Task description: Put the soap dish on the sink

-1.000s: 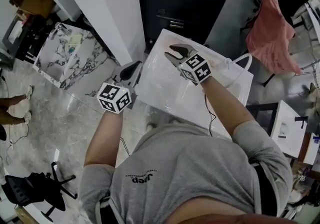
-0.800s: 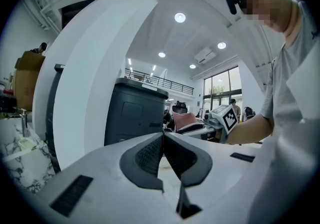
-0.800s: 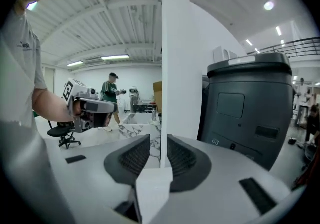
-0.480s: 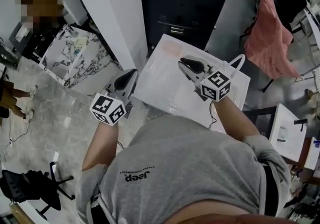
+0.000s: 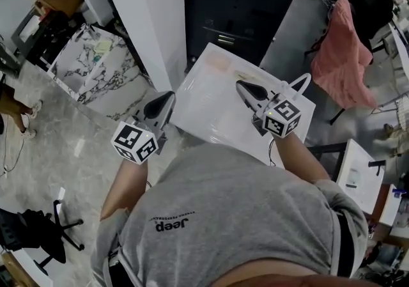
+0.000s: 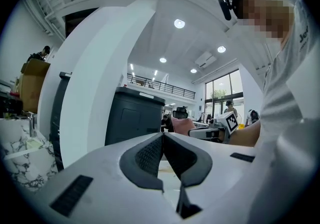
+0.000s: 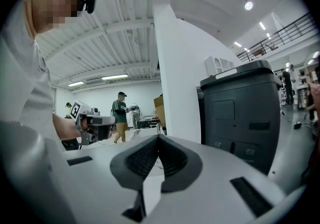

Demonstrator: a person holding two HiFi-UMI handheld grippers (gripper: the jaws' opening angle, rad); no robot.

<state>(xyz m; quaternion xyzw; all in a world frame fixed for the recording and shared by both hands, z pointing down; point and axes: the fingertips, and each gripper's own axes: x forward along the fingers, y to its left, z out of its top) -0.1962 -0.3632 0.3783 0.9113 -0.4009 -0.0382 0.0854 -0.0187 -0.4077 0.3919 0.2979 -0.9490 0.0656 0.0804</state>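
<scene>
A white sink top (image 5: pixel 211 110) stands in front of me in the head view. A pale pink, flat soap dish (image 5: pixel 218 62) lies near its far corner. My right gripper (image 5: pixel 241 85) hovers over the right part of the top, short of the dish, shut with nothing between its jaws (image 7: pixel 159 137). My left gripper (image 5: pixel 167 96) hangs at the top's left edge, also shut and empty (image 6: pixel 163 135). Both point level toward a dark cabinet (image 5: pixel 246 4). Each gripper view shows the other gripper off to the side.
A white pillar (image 5: pixel 150 11) rises left of the dark cabinet. A marble-patterned counter (image 5: pixel 96 71) stands at far left, a pink cloth (image 5: pixel 348 46) hangs at right. An office chair (image 5: pixel 29 241) sits on the floor at lower left. People stand in the background (image 7: pixel 119 111).
The right gripper's jaws have gone from wide open to shut with nothing in them. Both grippers have lifted and drawn back from the white top.
</scene>
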